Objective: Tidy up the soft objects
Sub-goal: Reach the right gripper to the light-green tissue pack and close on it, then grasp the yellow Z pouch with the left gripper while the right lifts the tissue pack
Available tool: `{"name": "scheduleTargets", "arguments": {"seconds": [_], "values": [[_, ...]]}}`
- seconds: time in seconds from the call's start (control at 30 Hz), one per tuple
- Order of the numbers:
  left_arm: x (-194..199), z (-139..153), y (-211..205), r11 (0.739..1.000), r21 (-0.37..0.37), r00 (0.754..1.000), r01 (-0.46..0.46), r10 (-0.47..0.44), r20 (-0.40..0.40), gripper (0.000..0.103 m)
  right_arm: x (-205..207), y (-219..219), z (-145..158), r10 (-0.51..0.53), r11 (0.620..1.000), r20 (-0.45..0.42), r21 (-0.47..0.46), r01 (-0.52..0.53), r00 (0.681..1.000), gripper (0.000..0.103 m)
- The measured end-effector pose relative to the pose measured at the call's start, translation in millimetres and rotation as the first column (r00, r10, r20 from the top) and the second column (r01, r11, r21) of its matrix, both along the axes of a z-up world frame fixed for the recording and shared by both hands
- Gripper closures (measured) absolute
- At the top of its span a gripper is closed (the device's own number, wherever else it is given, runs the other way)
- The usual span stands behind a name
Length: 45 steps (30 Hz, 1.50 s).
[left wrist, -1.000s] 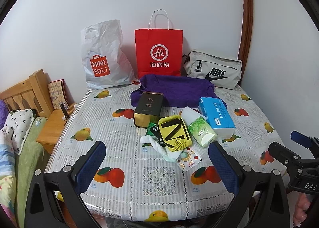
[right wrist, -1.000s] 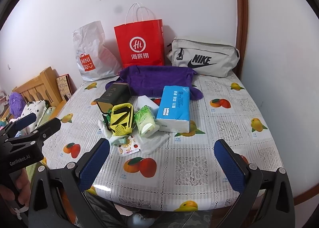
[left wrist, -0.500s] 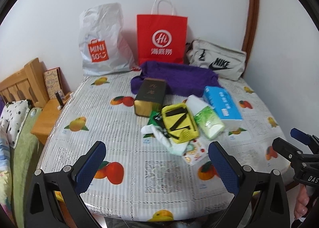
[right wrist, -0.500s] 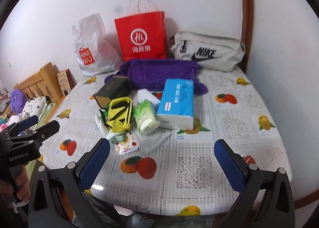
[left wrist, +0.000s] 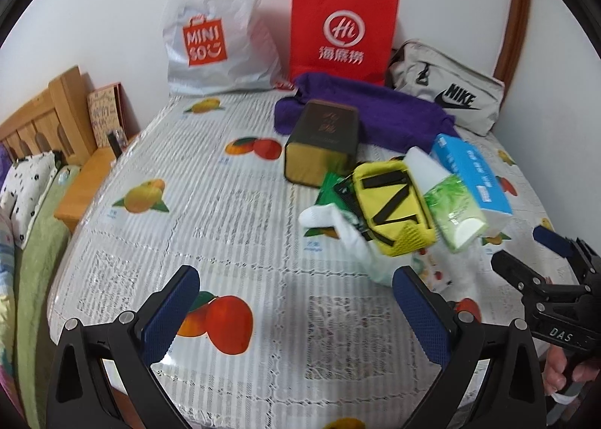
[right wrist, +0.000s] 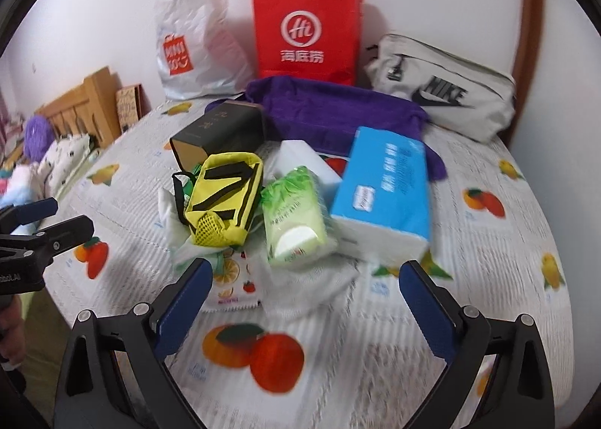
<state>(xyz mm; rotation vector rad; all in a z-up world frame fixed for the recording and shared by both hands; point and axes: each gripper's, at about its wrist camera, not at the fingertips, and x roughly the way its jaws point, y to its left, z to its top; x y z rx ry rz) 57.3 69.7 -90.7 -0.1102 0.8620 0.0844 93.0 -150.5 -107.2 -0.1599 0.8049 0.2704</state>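
Sock (left wrist: 340,226): we see its far part hidden beneath the yellow pouch (left wrist: 390,205).
Sachet print (right wrist: 234,284): too blurred for us to read.
Purple towel (right wrist: 330,111): partly behind the dark tin (right wrist: 219,134).

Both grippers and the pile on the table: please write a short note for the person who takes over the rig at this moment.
Left gripper: open, empty, above the table's near edge.
Right gripper: open, empty, just short of the pile.
Pile, mid-table: yellow pouch lying on white socks; green tissue pack beside it; blue tissue pack to the right; dark box behind; purple towel further back.
Along the wall: white Miniso bag, red paper bag, grey Nike bag.
Done: nothing sorted.
Left: everything.
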Motion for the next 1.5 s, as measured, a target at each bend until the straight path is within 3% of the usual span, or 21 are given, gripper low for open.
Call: {"name": "scheduleTargets", "arguments": {"seconds": [0.33, 0.4, 0.5, 0.57, 0.67, 0.83, 1.1, 1.5], "values": [[18.2, -28.6, 18.1, 0.998, -0.055, 0.999, -0.007, 0.004, -0.053, 0.000, 37.9, 21.6, -30.9, -0.002, 0.998, -0.012, -0.069, 0.001, 1.000, 0.004], [22.3, -32.9, 20.0, 0.998, -0.067, 0.998, -0.006, 0.002, -0.065, 0.000, 41.0, 23.0, -34.2, -0.010, 0.997, -0.014, -0.074, 0.009, 1.000, 0.010], [27.5, -38.4, 21.4, 0.997, -0.081, 0.997, 0.001, -0.007, -0.076, 0.000, 46.5, 25.7, -42.6, -0.015, 0.997, -0.045, -0.080, 0.011, 0.999, 0.029], [29.3, -41.8, 21.4, 0.996, -0.091, 0.997, 0.009, -0.016, -0.077, 0.000, 47.8, 28.2, -51.4, -0.003, 0.995, -0.075, -0.099, -0.004, 0.997, 0.050], [32.0, -46.4, 21.2, 0.994, -0.103, 0.996, 0.018, -0.027, -0.088, 0.000, 44.5, 22.3, -54.6, -0.010, 0.997, -0.076, -0.071, 0.005, 0.997, 0.056], [35.1, -48.7, 23.2, 0.994, -0.104, 0.995, 0.024, -0.033, -0.090, 0.000, 35.9, 8.7, -41.9, -0.010, 1.000, -0.094, 0.010, 0.011, 0.996, 0.056], [41.5, -46.7, 18.9, 0.990, -0.133, 0.995, 0.054, -0.064, -0.074, 0.000, 5.9, -14.8, -20.1, -0.020, 0.998, -0.096, 0.051, 0.025, 0.995, 0.056], [82.5, -20.0, -37.4, 0.968, -0.160, 0.979, 0.194, -0.200, -0.022, 0.000, 5.8, -61.2, -23.2, -0.088, 0.992, -0.117, 0.084, 0.098, 0.989, 0.056]]}}
